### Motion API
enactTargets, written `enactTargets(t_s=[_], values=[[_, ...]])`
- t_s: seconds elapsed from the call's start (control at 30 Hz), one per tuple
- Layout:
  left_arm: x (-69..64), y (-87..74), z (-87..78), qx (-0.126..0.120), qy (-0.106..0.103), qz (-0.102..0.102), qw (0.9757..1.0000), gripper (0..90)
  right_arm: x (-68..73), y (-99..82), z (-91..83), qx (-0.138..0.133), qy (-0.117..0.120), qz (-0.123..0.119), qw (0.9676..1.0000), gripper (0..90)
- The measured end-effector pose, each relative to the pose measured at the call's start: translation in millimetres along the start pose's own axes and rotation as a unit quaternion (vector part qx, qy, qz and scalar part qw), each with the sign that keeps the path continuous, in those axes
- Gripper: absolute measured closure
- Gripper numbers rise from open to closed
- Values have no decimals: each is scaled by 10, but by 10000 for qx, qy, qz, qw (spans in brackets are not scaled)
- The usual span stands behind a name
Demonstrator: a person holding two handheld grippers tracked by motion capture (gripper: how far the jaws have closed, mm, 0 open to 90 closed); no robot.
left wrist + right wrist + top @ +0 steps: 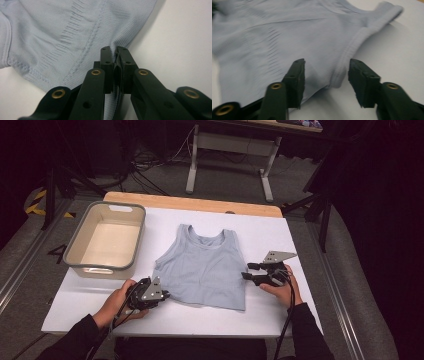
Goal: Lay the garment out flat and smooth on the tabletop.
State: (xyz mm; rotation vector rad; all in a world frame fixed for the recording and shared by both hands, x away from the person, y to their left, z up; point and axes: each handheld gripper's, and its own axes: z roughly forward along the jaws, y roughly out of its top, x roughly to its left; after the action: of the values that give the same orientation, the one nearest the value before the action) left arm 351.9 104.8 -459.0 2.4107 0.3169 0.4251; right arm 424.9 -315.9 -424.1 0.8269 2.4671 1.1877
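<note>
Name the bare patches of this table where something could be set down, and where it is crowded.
Bare white table lies right of the tank top, along the near edge between the hands, and between top and tub. Crowded: the top's lower corners, where the left gripper pinches fabric and the right gripper stands open.

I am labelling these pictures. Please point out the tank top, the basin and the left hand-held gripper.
tank top [205, 270], high view, middle of its front.
basin [76, 240], high view, left wall.
left hand-held gripper [115, 53], left gripper view, between its fingertips.

Pale blue ribbed tank top [205, 270]; white table cover [280, 310]; cream bin [107, 242], grey rim; black fingers [295, 75]
</note>
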Motion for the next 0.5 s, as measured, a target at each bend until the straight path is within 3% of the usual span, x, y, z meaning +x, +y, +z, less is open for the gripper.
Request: enactTargets(t_s=[0.03,0.13,0.17,0.23,0.3,0.4,0.43,0.5], values=[[-4,2,1,-19,-7,-11,10000,843,-16,0,39,-1,-83,168,9998,481],[-13,5,10,-67,-25,-13,10000,842,-60,-29,158,41,136,642,9978,489],[-13,6,12,-82,-37,-14,10000,842,-64,-41,192,129,192,697,9973,546],[-17,9,15,-86,-54,-28,9999,842,-51,-51,211,125,130,641,9978,679],[-21,20,24,-114,-57,10,9999,843,-52,-42,180,49,67,609,9981,749],[-40,36,36,-143,-73,47,9999,844,-49,-24,133,-34,-48,647,9979,770],[-44,45,38,-167,-80,49,9998,846,-41,4,76,-114,-236,616,9978,783],[-73,81,58,-212,-172,8,9996,847,-39,28,32,-160,-346,637,9972,785]])
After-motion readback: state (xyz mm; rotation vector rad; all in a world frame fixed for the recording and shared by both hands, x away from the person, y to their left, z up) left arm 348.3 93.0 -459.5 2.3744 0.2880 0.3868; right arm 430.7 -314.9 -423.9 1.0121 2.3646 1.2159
